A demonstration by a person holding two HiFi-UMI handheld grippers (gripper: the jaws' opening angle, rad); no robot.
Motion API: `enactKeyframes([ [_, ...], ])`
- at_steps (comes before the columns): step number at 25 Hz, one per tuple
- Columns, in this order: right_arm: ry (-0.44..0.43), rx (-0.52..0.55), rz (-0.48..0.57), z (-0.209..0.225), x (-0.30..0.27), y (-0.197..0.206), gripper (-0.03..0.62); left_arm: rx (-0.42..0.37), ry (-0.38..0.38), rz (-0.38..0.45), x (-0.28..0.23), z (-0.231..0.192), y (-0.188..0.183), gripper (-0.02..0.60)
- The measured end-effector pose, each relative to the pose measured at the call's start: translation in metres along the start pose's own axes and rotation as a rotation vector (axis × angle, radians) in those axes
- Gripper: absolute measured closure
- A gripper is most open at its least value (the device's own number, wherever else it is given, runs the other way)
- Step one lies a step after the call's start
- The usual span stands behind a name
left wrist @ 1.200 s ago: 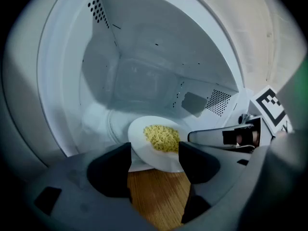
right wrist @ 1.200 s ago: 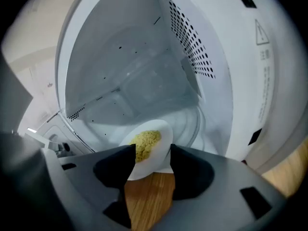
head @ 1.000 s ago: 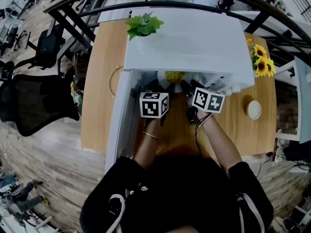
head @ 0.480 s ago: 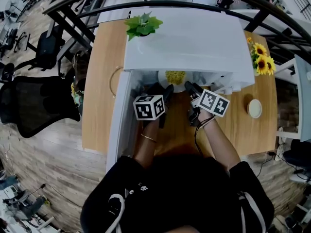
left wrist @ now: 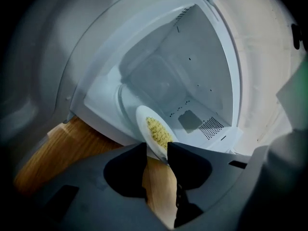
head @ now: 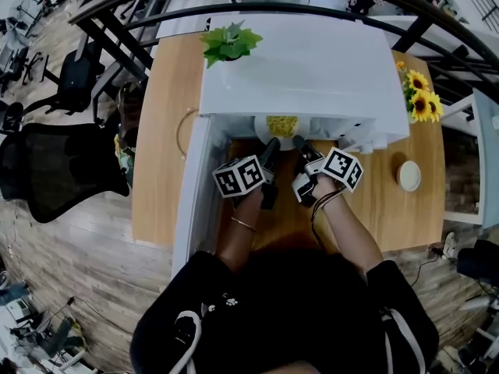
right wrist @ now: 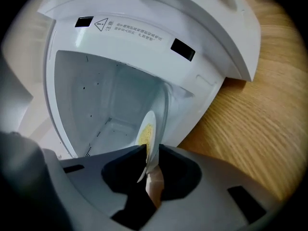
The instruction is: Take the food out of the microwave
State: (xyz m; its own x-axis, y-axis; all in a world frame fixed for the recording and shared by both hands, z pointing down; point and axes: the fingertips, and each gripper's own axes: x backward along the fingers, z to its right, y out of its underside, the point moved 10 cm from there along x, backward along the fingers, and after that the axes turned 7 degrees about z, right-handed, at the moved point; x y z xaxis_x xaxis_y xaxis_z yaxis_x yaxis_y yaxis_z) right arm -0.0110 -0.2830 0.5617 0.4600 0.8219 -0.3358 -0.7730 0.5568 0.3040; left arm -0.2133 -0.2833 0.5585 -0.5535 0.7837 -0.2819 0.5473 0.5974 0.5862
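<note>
A white plate point(head: 281, 125) of yellow food sits in the mouth of the open white microwave point(head: 304, 61). My left gripper point(head: 271, 145) reaches it from the front left. Its jaws have just been closing, and in the left gripper view the plate point(left wrist: 154, 134) has its near rim pinched in that gripper point(left wrist: 157, 150). From the front right, my right gripper point(head: 299, 143) meets the same plate. In the right gripper view the plate point(right wrist: 148, 129) shows edge-on, with the right gripper point(right wrist: 152, 153) shut on its rim.
The microwave door point(head: 191, 201) swings out to the left, beside my left arm. A potted plant point(head: 230, 41) stands on the microwave top. On the wooden table point(head: 160, 131) are sunflowers point(head: 419, 100) and a small white cup point(head: 407, 175) at the right. A black chair point(head: 54, 166) is far left.
Both grippers have rolled, so their marker cubes now sit tilted, and they have drawn slightly closer together. The plate stays at the microwave mouth.
</note>
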Motion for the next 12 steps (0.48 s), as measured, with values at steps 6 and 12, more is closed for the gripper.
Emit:
enactKeyframes([
  [6, -0.004, -0.024, 0.016, -0.001, 0.008, 0.002, 0.546, 0.045, 0.052, 0.016, 0.003, 0.006, -0.001, 0.494],
  [12, -0.044, -0.066, 0.043, -0.01, 0.028, 0.004, 0.563, 0.078, 0.088, 0.035, 0.017, 0.018, 0.004, 0.496],
])
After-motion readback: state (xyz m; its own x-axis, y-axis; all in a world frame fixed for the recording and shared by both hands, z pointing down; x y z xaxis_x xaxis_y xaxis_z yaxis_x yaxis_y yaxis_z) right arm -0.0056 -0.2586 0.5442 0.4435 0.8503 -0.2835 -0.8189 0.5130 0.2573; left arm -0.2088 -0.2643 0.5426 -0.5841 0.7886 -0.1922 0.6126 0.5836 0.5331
